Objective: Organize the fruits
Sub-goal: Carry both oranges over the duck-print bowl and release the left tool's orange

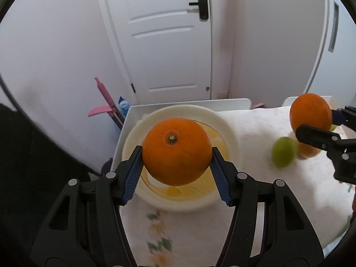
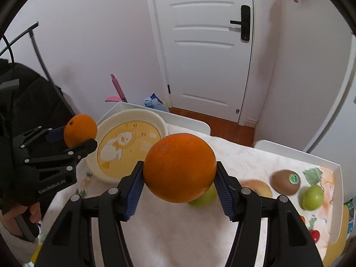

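Note:
My left gripper is shut on an orange, stem end facing the camera, held above the cream bowl with a yellow inside. From the right wrist view that same gripper and its orange hang at the bowl's left edge. My right gripper is shut on a second orange, lifted over the cloth; the left wrist view shows it at the right, in my right gripper. On the cloth lie a green fruit, partly hidden under the held orange, a kiwi and another green fruit.
A white table with a flower-print cloth stands before a white door. A pale orange fruit lies beside the kiwi, and a small red fruit near the right edge. Pink tools lean on the wall. A hand holds the left gripper.

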The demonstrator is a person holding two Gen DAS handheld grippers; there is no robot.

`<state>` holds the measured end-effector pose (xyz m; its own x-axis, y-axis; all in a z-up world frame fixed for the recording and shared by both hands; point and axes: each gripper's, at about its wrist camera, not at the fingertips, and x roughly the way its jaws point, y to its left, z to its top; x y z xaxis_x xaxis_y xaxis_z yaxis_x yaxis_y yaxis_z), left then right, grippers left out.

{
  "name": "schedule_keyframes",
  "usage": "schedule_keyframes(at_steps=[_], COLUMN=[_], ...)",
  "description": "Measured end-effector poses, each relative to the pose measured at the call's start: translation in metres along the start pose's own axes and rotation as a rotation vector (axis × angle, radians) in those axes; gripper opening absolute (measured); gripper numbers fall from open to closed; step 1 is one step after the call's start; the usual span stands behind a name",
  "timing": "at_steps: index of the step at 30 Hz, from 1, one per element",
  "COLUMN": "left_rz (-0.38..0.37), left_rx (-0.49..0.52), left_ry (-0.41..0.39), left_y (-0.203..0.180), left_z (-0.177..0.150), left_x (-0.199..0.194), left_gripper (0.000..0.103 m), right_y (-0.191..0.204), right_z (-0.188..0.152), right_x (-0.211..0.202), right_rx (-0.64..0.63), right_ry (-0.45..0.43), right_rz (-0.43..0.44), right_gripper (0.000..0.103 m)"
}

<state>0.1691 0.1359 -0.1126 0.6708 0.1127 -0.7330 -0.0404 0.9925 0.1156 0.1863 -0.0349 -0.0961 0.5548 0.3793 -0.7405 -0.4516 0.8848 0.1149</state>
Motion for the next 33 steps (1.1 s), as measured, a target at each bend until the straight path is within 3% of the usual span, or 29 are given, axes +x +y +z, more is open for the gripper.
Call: schedule_keyframes(at_steps=[14,27,28,31,33], left_rz=[-0.043,-0.107,-0.113,-0.098,-0.099], left_rx=[0.079,0.102,0.103,0.11,0.104], left_ry=[0.075,0.111,0.109,0.055,0.02], left_y=[0.025,0.024,0.024,0.025,0.029], left_z=[0.016,0.017,0.016,0.019,0.021], left_x=[0.097,0.124,0.124,0.112,0.102], left_gripper=[0.064,0.064,0.068,0.103,0.103], right_y=[0.014,0.014,0.014,0.015,0.017], right_z=[0.032,0.046,0.047,0.049,0.05], right_x=[0.07,0.094,0.094,0.095,0.095], right_rx=[0.058,0.063,0.062,0.057,0.054], right_ry=[0.054,0.08,0.08,0.08,0.08], right_rz=[-0.039,-0.062,-0.063,-0.063,-0.062], right_gripper=[0.056,0.056,0.056,0.056,0.056])
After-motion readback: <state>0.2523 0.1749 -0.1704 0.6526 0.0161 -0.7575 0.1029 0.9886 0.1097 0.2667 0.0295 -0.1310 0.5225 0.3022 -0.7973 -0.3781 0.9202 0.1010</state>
